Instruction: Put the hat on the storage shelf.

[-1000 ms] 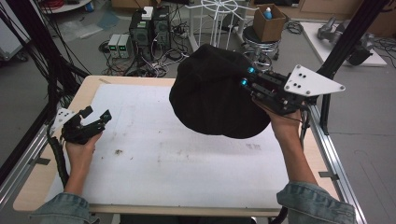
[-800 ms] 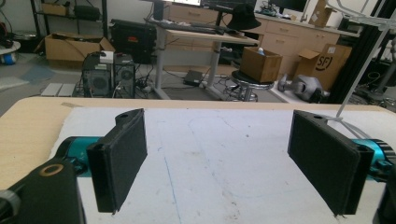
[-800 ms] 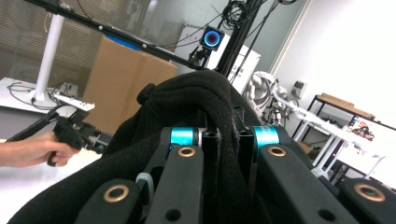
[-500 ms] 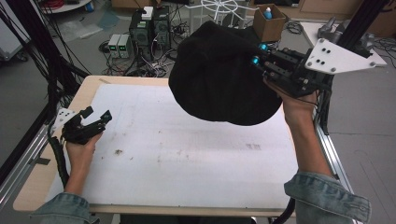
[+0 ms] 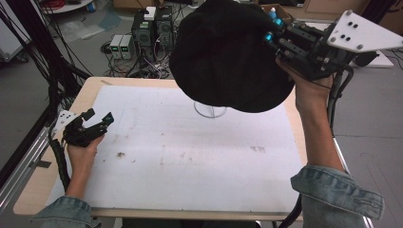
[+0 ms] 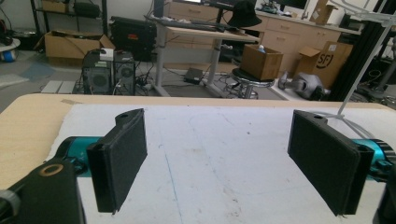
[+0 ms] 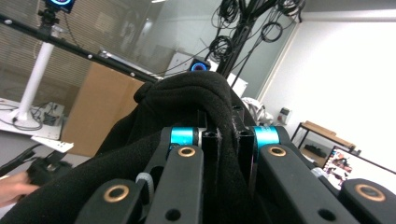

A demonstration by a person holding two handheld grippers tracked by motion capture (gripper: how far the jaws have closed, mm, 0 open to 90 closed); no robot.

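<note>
Above table (image 5: 190, 156), right claw (image 5: 278, 35) pinches black hat (image 5: 223, 52).

Wooden table (image 5: 88, 92) topped with a white sheet (image 5: 190, 156) covering most of it, smudged with dark marks. A white wire ring base (image 5: 209, 111) sits on the sheet toward the far side. The left gripper (image 5: 97, 121) rests at the sheet's left edge, fingers spread over bare sheet.
</note>
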